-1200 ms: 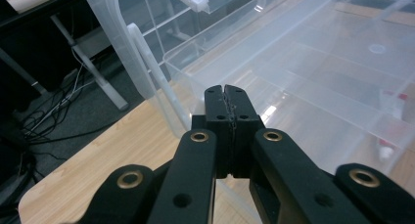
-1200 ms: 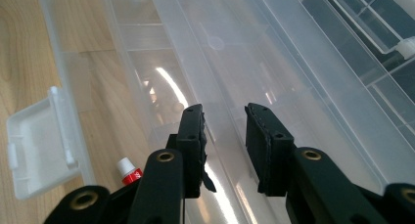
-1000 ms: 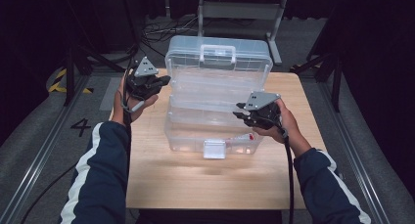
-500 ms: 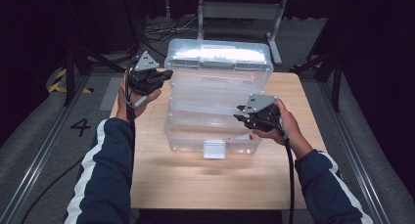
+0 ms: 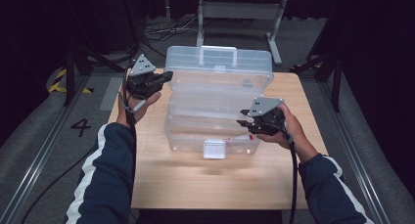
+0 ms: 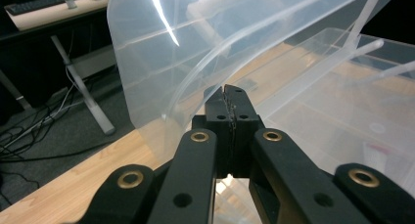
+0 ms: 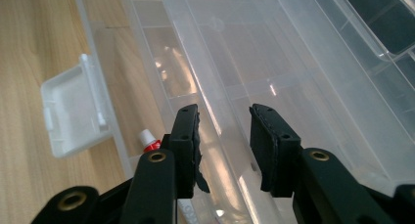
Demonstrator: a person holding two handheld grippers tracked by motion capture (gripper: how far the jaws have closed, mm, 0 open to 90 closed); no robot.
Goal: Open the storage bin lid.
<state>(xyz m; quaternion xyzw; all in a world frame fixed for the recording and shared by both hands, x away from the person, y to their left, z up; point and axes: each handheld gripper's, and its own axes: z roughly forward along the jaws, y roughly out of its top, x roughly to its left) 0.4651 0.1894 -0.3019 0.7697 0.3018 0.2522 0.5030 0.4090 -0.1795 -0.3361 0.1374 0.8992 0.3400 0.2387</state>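
A clear plastic toolbox [image 5: 215, 121] with stepped trays stands open on the wooden table [image 5: 195, 180]. Its lid [image 5: 218, 67] is raised at the back. My left gripper [image 5: 169, 77] sits at the lid's left edge; in the left gripper view its jaws are pressed together [image 6: 226, 94] on the lid's thin rim [image 6: 161, 77]. My right gripper [image 5: 243, 122] is at the box's right front side. Its jaws [image 7: 224, 136] have just been opening and straddle a clear tray wall [image 7: 215, 121] without pressing it. A small red-capped tube [image 7: 149, 141] lies in the box bottom.
The white latch flap [image 5: 215, 149] hangs open at the box's front. Bare table lies in front of the box and to its sides. Beyond the table are dark floor, cables [image 5: 161, 31] and a metal stand [image 5: 240, 11].
The right gripper's jaws have spread slightly wider at the tray wall. The left gripper has edged a little up along the lid's left edge. The box has not moved.
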